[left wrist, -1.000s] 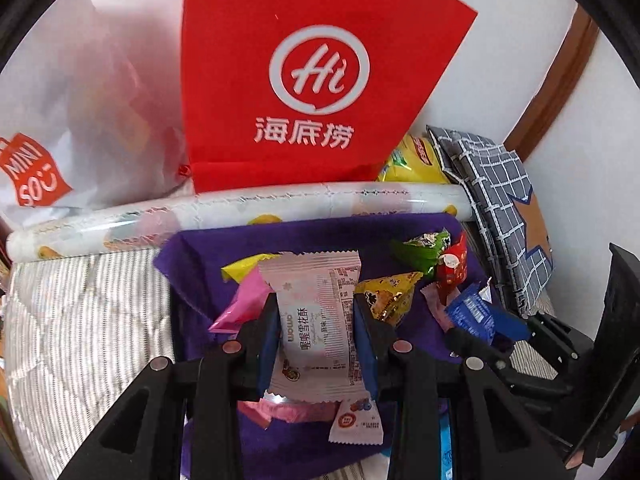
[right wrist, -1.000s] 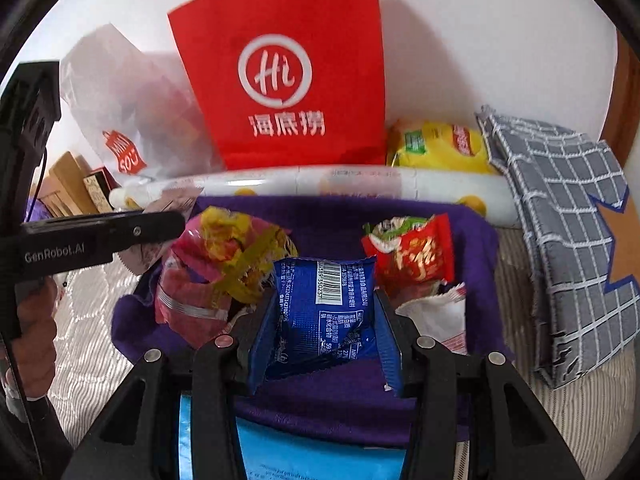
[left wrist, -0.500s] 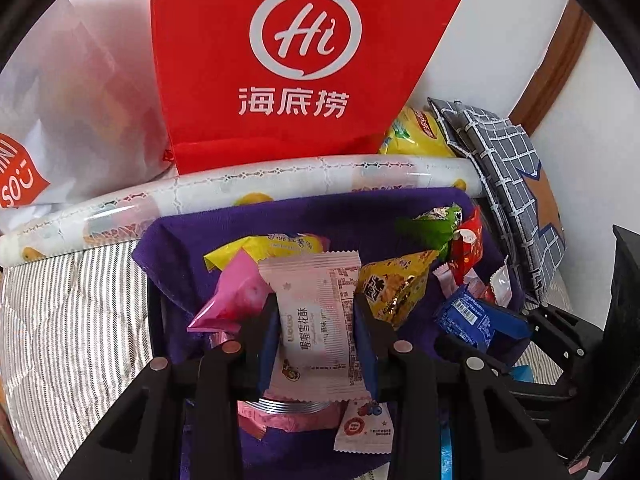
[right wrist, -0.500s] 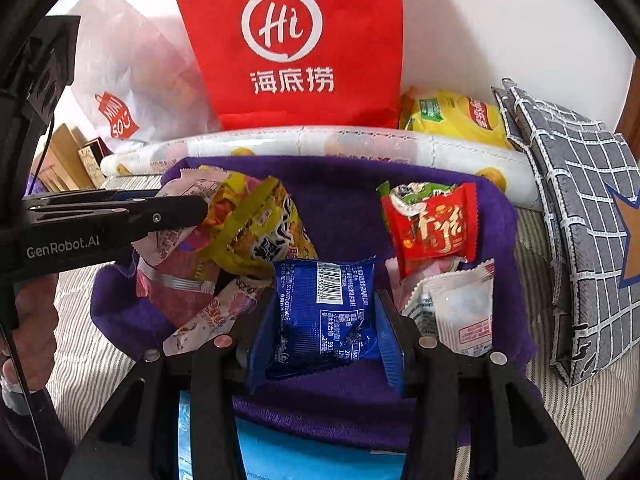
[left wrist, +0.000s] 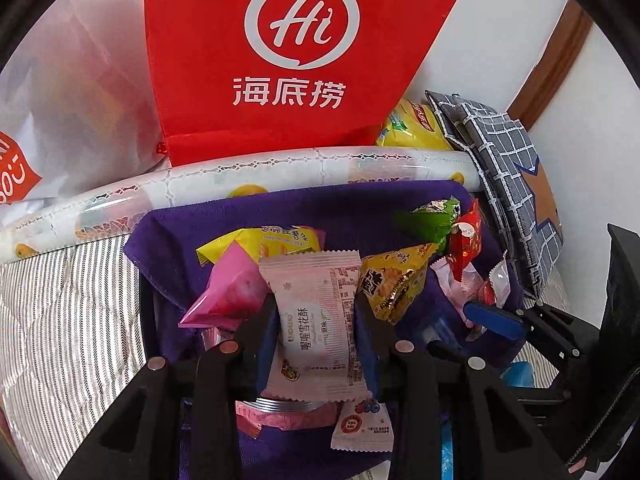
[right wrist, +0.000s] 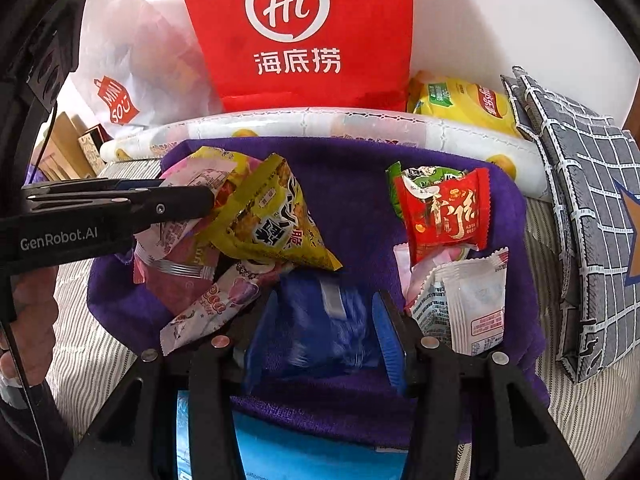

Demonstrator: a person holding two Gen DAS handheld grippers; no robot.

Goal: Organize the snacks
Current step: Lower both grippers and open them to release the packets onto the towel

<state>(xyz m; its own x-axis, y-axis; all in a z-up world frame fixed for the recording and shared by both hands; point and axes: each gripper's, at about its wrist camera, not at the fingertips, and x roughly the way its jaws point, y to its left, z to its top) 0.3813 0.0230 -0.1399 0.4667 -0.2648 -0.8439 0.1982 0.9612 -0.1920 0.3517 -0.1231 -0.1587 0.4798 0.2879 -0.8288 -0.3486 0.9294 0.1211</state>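
Pink snack packet point(left wrist: 316, 320): pinched in left claw point(left wrist: 316, 324), jaws opening.
Blue snack packet point(right wrist: 320, 320): blurred between right claw's point(right wrist: 324, 332) opening jaws.

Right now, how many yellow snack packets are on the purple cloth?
2. One flat yellow packet lies at the back, behind the pink wafer packet. A yellow triangular packet sits right of it. Others may be buried in the pile.

Left gripper point(left wrist: 316, 332) and right gripper point(right wrist: 324, 332): black frames, blue pads, silver screws. White "GenRobot.AI" lettering on the left one's side; thin black cable beside it.
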